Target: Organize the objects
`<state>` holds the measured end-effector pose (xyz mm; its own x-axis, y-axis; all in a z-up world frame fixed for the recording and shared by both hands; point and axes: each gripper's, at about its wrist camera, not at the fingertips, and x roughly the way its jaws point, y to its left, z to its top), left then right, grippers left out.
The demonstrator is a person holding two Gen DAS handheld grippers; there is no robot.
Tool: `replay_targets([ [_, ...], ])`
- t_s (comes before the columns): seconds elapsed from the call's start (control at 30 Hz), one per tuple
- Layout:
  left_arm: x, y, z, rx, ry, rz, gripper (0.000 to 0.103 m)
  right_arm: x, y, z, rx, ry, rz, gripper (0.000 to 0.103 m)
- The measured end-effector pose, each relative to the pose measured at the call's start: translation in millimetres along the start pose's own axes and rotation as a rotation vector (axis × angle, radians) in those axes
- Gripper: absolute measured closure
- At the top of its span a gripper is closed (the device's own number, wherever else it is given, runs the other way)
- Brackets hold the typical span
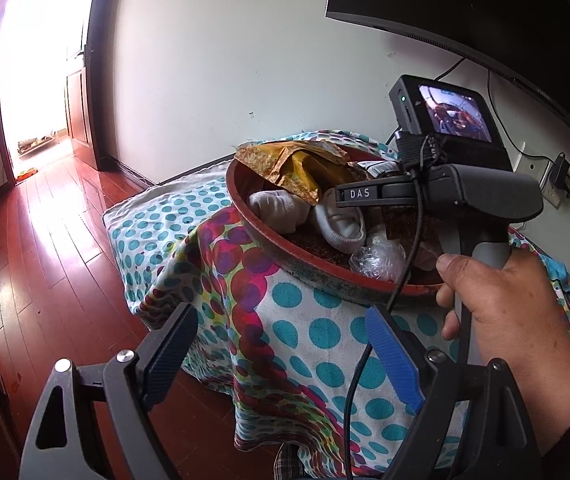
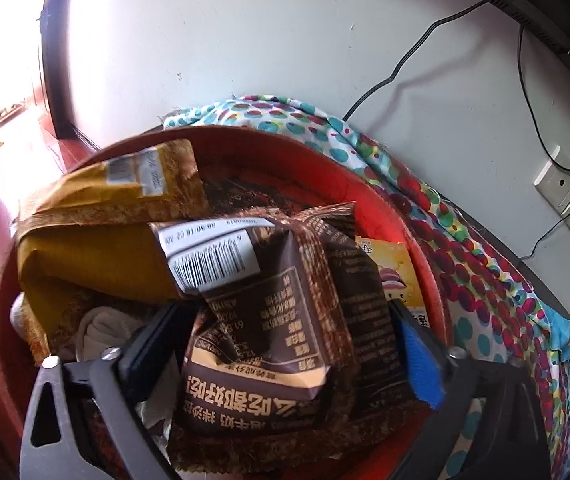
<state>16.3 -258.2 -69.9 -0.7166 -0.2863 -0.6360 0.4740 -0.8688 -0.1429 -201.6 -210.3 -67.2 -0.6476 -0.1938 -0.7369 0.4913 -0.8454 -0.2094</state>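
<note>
Resting on the dotted cloth [image 1: 305,332] over the worktop, the red basin [image 1: 305,256] holds every task item. Largest is the yellow-brown packet [image 2: 97,256] at the basin's far left. Next, the dark brown snack packet [image 2: 285,312] lies directly between the right gripper [image 2: 281,356] fingers, its long axis running away from them; the fingers stand wide, pads clear of its sides. White socks [image 1: 341,224] lie beneath. The left gripper [image 1: 285,356] hovers near the basin's front rim, fingers wide and empty, so the right hand [image 1: 517,304] is judged nearer.
</note>
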Motion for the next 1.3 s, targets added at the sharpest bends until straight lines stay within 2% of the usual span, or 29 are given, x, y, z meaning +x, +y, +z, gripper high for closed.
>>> replay_targets([
  [0.27,-11.7,-8.5,-0.5,0.046,-0.058,0.030,0.015,-45.3,-21.8,-2.8,0.002,-0.087,-0.029,0.000],
  [0.43,-21.0,-19.0,-2.1,0.102,-0.100,0.069,0.015,-72.2,-31.2,-18.6,-0.006,-0.127,-0.044,0.000],
  [0.57,-33.4,-24.1,-2.2,0.070,-0.115,0.047,0.015,-87.4,-31.6,-39.8,-0.009,-0.140,-0.018,0.000],
  [0.67,-52.4,-36.5,-3.0,0.086,-0.162,0.019,0.015,-95.9,-36.2,-54.2,-0.001,-0.138,0.004,0.000],
  [0.77,-58.9,-43.3,5.9,0.070,-0.111,-0.037,0.015,-107.4,-43.6,-62.5,0.026,-0.145,0.022,0.000],
  [0.87,-61.0,-55.6,16.6,0.082,-0.051,0.001,0.015,-122.9,-53.7,-65.4,0.070,-0.162,0.017,0.000],
  [1.0,-81.6,-72.9,18.5,0.131,-0.054,-0.025,0.015,-139.8,-78.8,-65.6,0.137,-0.179,-0.019,0.000],
  [1.1,-95.4,-79.2,16.6,0.124,-0.070,-0.035,0.015,-155.6,-99.8,-65.2,0.181,-0.208,-0.023,0.000],
  [1.2,-104.4,-87.5,15.1,0.141,-0.083,-0.001,0.015,-173.9,-117.3,-64.8,0.203,-0.250,-0.042,0.000],
  [1.3,-103.7,-90.8,16.2,0.145,-0.064,0.087,0.015,-190.9,-128.3,-65.3,0.205,-0.286,-0.059,0.000],
])
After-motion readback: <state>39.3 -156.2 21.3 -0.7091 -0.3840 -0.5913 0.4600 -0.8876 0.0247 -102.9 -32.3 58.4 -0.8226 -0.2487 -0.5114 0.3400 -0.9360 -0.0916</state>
